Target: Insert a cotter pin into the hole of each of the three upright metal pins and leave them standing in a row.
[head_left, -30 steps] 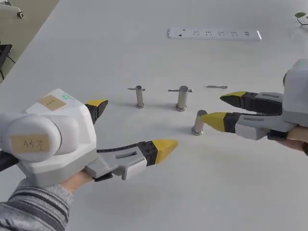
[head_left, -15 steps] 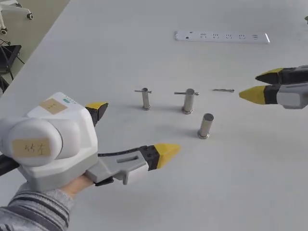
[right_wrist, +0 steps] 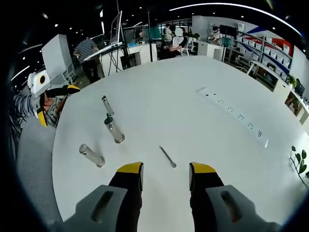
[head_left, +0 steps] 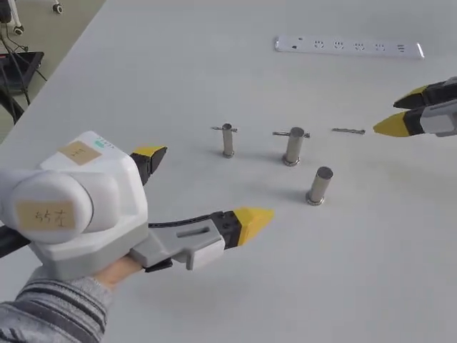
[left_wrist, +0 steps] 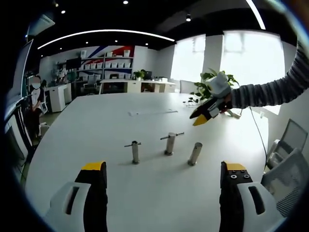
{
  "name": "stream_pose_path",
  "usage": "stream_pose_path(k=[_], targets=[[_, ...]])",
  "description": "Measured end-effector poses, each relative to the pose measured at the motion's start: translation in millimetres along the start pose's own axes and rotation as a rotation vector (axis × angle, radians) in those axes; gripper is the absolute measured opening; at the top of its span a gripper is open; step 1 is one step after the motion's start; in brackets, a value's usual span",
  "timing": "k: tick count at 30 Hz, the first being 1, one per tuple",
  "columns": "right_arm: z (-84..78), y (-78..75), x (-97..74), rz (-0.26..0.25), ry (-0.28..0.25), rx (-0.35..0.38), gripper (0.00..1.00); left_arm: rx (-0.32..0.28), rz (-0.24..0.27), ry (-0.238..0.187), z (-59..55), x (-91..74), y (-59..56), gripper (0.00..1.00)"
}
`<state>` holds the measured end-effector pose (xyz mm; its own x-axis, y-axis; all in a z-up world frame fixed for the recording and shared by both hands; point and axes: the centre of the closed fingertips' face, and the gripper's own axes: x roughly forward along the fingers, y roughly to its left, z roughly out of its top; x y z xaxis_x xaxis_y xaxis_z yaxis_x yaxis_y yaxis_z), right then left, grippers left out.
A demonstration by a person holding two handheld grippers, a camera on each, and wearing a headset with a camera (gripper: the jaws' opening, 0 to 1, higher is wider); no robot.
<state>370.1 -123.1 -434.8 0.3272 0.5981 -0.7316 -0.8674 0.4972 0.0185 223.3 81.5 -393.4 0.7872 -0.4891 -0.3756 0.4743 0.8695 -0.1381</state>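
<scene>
On the 3rd insertion, my right hand-held gripper (right_wrist: pixel 166 170), open and empty, faces the loose cotter pin (right_wrist: pixel 168 157); next I must pinch it for the bare near metal pin (head_left: pixel 319 186).

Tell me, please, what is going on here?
A person holds an open hand-held gripper in each hand. Of three upright metal pins on the table, two carry cotter pins; the third pin has none. The right hand-held gripper points at a loose cotter pin beside them; the left hand-held gripper is empty.
</scene>
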Motion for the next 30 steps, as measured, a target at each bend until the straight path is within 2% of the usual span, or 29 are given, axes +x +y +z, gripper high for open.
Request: stream_pose_path(k=[5, 12, 17, 23, 25, 30], targets=[[-2.2, -8.4, 10.6, 0.003, 0.037, -0.024, 0.34, 0.012, 0.009, 0.01, -1.3, -0.4, 2.8, 0.97], [-4.5, -9.6, 22.5, 0.011, 0.069, -0.072, 0.31, 0.011, 0.009, 0.021, -6.0, 2.1, 2.8, 0.95], [-8.8, -6.3, 30.7, 0.032, 0.101, -0.147, 0.28, 0.01, 0.0, 0.025, -6.8, 5.5, 0.3, 0.95], [-16.0, -3.1, 40.6, 0.059, 0.154, -0.189, 0.19, 0.015, -0.007, 0.031, -7.4, 8.0, -0.5, 0.93], [-18.5, -2.6, 43.4, 0.062, 0.176, -0.226, 0.18, 0.014, -0.007, 0.035, -8.2, 8.5, -0.4, 0.93], [-20.6, 1.7, 47.5, 0.082, 0.206, -0.254, 0.13, 0.012, -0.007, 0.038, -9.3, 8.5, 0.1, 0.92]])
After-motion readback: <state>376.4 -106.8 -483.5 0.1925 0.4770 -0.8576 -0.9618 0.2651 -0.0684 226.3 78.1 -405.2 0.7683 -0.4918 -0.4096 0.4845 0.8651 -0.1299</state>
